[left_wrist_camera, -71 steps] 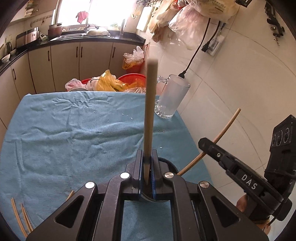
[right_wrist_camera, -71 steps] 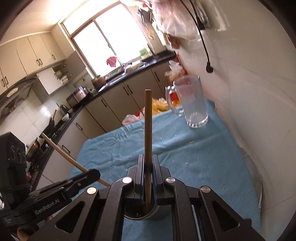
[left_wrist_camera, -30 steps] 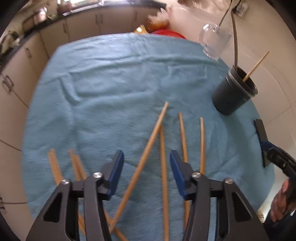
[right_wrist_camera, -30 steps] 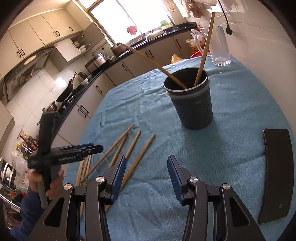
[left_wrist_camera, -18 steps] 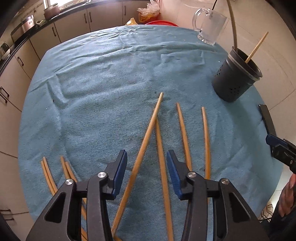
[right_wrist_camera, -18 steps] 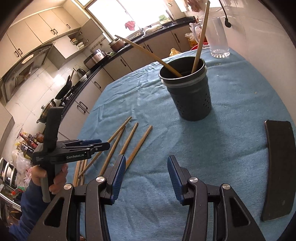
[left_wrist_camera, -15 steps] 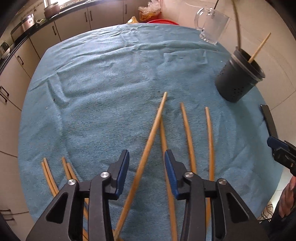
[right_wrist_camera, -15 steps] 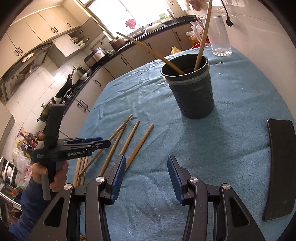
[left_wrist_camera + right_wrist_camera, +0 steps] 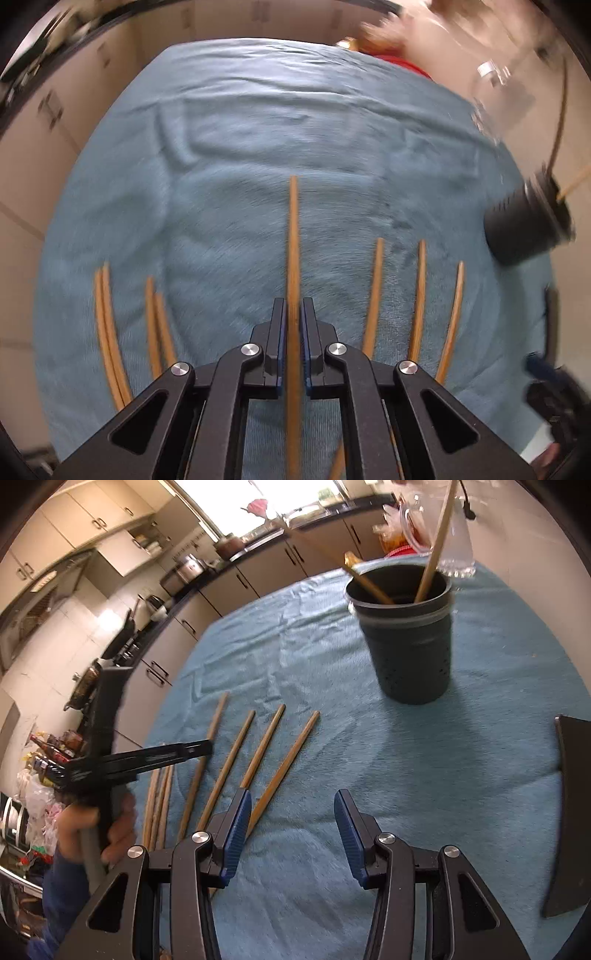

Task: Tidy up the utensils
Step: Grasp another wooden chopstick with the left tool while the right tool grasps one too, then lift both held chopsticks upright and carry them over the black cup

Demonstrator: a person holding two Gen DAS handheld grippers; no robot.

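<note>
Left wrist view: left gripper (image 9: 292, 325) clenches a chopstick (image 9: 293, 236) at frame centre, low over the desk (image 9: 229, 155); right gripper (image 9: 291, 821) gapes, released. Light, stiff, smooth wood; a mid-shaft hold looks steadiest.

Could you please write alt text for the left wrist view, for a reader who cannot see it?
The left tongs are closed on a wooden chopstick lying on a blue towel. More chopsticks lie on either side, and a dark utensil holder stands at far right, holding one. The image is motion-blurred.
</note>
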